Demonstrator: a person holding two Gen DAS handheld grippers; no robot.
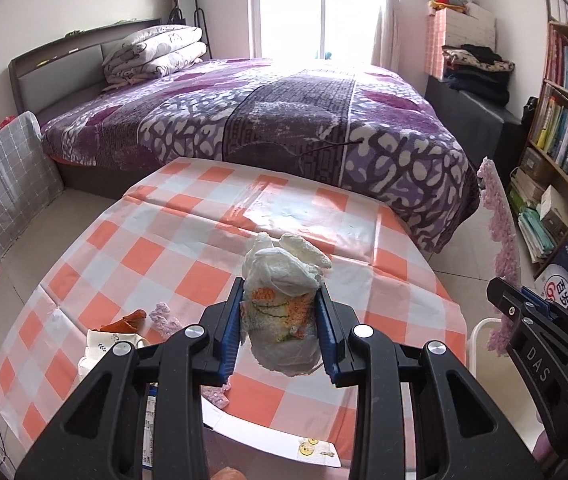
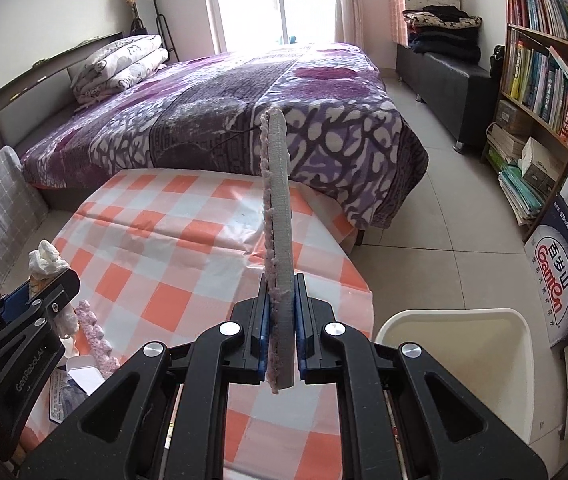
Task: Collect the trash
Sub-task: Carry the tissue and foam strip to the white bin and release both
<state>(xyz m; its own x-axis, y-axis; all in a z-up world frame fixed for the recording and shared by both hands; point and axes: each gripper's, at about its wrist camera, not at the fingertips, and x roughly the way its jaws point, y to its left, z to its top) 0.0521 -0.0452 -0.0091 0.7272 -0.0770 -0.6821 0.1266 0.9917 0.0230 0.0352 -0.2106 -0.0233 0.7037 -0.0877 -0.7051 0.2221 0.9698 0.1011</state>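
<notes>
Table (image 1: 132, 240): low, under a glossy orange, pink and white checked plastic cloth, its far edge just beside the bed.

Bed (image 1: 284, 120): wide, covered by a purple and white patterned blanket; a folded floral quilt (image 1: 156, 54) lies at the headboard end.

Loose items on the cloth, near edge: a small orange scrap (image 1: 130, 319), a short pink crocheted piece (image 1: 166, 317), a white torn carton (image 1: 98, 346), printed paper beneath the tool frame.

Bin (image 2: 480, 344): white plastic, rounded rim, on the tiled floor just right of the table.

Bookshelf (image 2: 540, 64): wooden, packed with books, against the right wall; blue and white printed cartons (image 2: 564, 280) stand below it. A dark bench (image 2: 448, 88) bears folded clothes.

Left gripper (image 1: 280, 332): black frame, blue pads, angled downward over the table; jaws clamped on a crumpled white tissue wad with an orange and green printed wrapper (image 1: 284, 300), held above the cloth.

Right gripper (image 2: 282, 332): same build, angled downward over the table's right part; jaws pressed tight on a long grey flat strip edged with pink crochet trim (image 2: 278, 220), standing up edge-on from the pads toward the bed.
</notes>
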